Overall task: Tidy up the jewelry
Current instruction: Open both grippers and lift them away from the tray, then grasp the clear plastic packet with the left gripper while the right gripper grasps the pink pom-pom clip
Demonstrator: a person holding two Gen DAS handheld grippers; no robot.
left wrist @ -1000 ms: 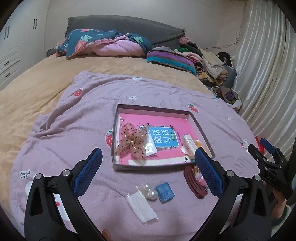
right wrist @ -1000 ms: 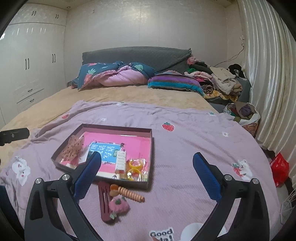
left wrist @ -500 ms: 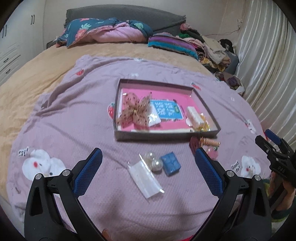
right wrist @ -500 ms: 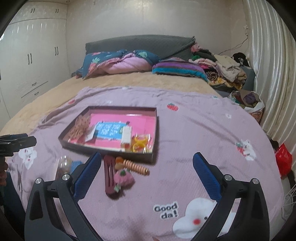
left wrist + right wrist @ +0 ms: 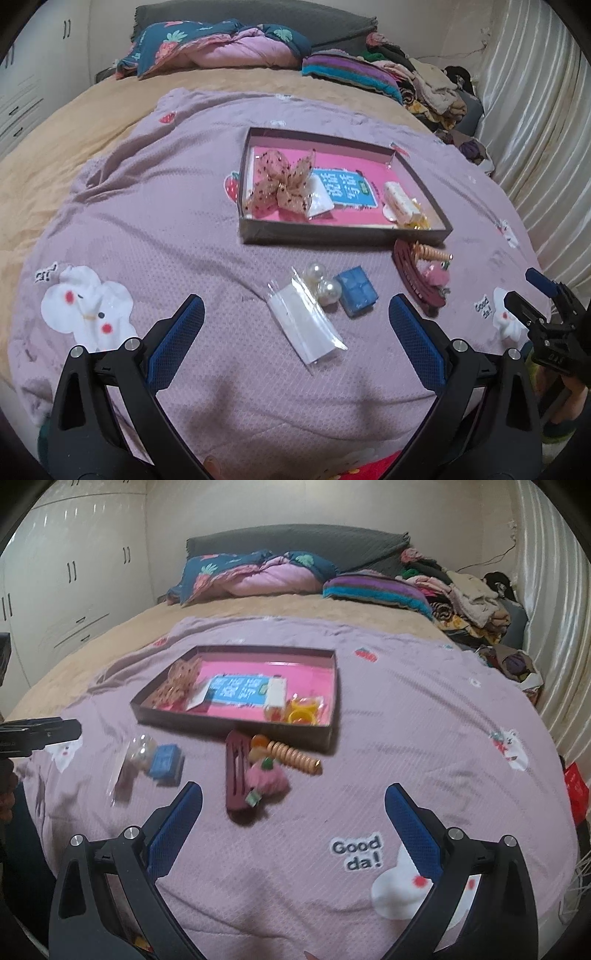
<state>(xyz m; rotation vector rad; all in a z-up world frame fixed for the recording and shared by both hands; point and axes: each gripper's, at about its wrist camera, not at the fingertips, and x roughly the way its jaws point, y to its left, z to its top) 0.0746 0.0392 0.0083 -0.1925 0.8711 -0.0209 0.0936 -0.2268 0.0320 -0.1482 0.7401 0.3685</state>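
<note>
A shallow dark box with a pink floor (image 5: 343, 234) (image 5: 236, 723) lies on the purple blanket. It holds a beige dotted bow (image 5: 282, 182), a blue card (image 5: 347, 186), a cream clip (image 5: 400, 201) and yellow rings (image 5: 303, 710). In front of it lie two pearl balls (image 5: 323, 282), a blue square piece (image 5: 356, 290) (image 5: 164, 762), a clear packet (image 5: 304, 325), a dark red clip (image 5: 415, 282) (image 5: 238, 771), a pink plush clip (image 5: 267, 777) and an orange spiral clip (image 5: 291, 758). My left gripper (image 5: 295, 328) is open above the packet. My right gripper (image 5: 293, 812) is open near the plush clip.
The purple blanket (image 5: 147, 221) covers a tan bed. Pillows and folded quilts (image 5: 258, 574) lie at the headboard, a clothes pile (image 5: 469, 602) at the back right. White wardrobes (image 5: 55, 576) stand left, a curtain (image 5: 535, 129) right.
Both grippers have pulled back and risen, so the box and loose pieces show farther ahead. Both stay open. No piece has moved.
</note>
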